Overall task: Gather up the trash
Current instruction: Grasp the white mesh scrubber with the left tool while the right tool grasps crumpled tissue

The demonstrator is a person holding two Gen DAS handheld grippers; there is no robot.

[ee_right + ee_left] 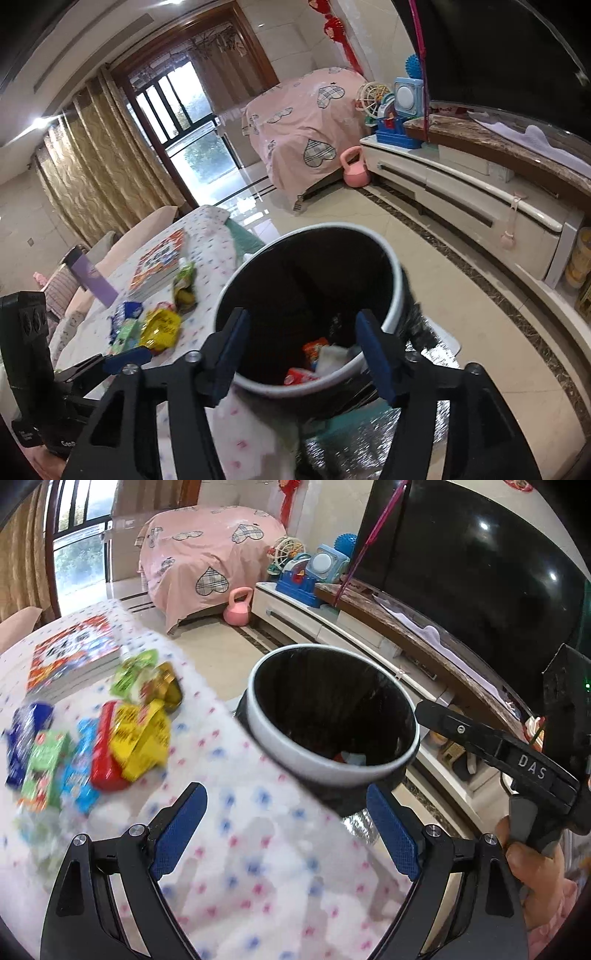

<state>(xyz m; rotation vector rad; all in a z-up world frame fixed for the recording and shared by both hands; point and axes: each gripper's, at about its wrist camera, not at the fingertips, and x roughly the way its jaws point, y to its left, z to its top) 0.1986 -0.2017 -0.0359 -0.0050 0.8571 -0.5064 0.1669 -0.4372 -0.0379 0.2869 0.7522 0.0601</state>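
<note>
Left gripper (284,821): my jaws gaped, empty
Right gripper (301,354): released over bin (395,291)
Wrappers (136,734): blurred, perhaps six; pinch edges

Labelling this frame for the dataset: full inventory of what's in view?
trash bin: 1, black with white rim, beside the table, wrappers inside
snack wrappers: a blurred pile, several colours, on the tablecloth
green pouch: 1, by the books
books: small stack, table's far end
kettlebell: 1, pink, on the floor by the bed
toys: cluster, TV cabinet's end
left gripper: open, empty
right gripper: open, empty, over the bin
</note>
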